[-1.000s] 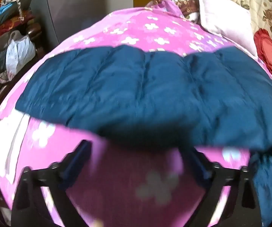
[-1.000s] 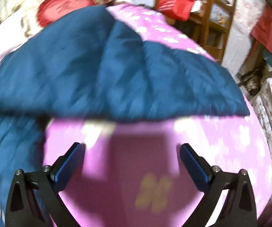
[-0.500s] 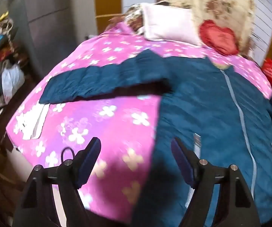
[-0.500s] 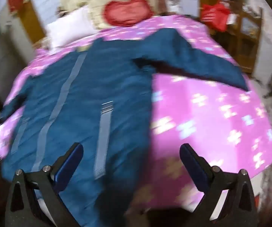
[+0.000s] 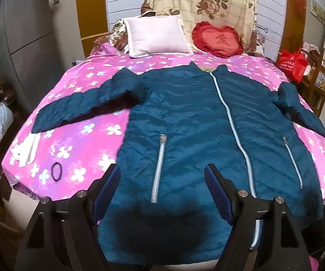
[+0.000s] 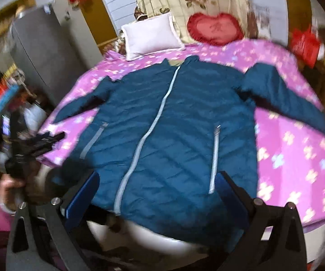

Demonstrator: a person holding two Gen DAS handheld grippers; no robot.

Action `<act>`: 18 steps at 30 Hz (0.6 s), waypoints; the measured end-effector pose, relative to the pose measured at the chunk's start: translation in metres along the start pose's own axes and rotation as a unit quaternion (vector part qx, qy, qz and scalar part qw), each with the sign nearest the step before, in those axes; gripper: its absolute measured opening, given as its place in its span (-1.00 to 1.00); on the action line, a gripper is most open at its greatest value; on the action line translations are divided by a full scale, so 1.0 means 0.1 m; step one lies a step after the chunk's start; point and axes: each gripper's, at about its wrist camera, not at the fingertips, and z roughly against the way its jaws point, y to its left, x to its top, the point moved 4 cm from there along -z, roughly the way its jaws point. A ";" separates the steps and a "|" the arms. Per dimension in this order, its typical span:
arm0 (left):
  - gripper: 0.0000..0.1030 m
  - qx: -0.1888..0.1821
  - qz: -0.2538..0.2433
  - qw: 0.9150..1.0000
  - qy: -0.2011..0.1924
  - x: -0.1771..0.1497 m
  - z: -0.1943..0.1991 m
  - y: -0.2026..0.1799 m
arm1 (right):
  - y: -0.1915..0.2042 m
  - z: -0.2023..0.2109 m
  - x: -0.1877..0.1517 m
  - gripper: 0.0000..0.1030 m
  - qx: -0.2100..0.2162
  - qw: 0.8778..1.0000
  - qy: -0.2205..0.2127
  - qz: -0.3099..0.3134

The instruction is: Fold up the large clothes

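Observation:
A dark teal quilted jacket (image 5: 191, 124) lies face up and zipped on the pink flowered bed (image 5: 83, 103), collar toward the pillows, both sleeves spread out to the sides. It also shows in the right wrist view (image 6: 173, 122). My left gripper (image 5: 162, 185) is open and empty, above the jacket's hem at the foot of the bed. My right gripper (image 6: 157, 194) is open and empty, over the hem near the main zipper. The left gripper (image 6: 38, 142) shows blurred at the left of the right wrist view.
A white pillow (image 5: 155, 36) and a red heart cushion (image 5: 217, 39) lie at the head of the bed. A black hair tie (image 5: 56, 169) and a white cloth (image 5: 26, 151) lie on the bed's left corner. A grey cabinet (image 5: 33, 33) stands left, a wooden shelf with a red bag (image 5: 292, 64) right.
Both grippers have pulled back from close over the sleeves to the foot of the bed. The whole jacket is now in view, spread flat. Both stayed open.

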 end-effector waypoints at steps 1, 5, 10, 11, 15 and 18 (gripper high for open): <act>0.07 0.000 0.001 1.000 0.001 0.00 -0.01 -0.05 | 0.04 -0.04 0.00 1.00 -0.012 1.000 -0.002 0.008; 0.07 0.000 0.004 1.000 0.000 -0.07 -0.06 -0.17 | 0.15 -0.25 -0.01 1.00 -0.047 0.998 -0.019 0.024; 0.07 0.008 0.001 1.000 -0.011 -0.18 -0.06 -0.29 | 0.27 -0.41 -0.03 1.00 -0.061 0.997 -0.042 0.013; 0.07 0.010 0.000 1.000 -0.013 -0.21 -0.05 -0.30 | 0.28 -0.42 -0.03 1.00 -0.062 0.997 -0.050 0.006; 0.07 0.011 0.001 1.000 -0.022 -0.26 0.00 -0.35 | 0.34 -0.40 -0.06 1.00 -0.053 0.996 -0.066 -0.014; 0.07 0.010 0.008 1.000 -0.024 -0.31 0.03 -0.38 | 0.34 -0.33 -0.10 1.00 -0.075 0.994 -0.081 -0.022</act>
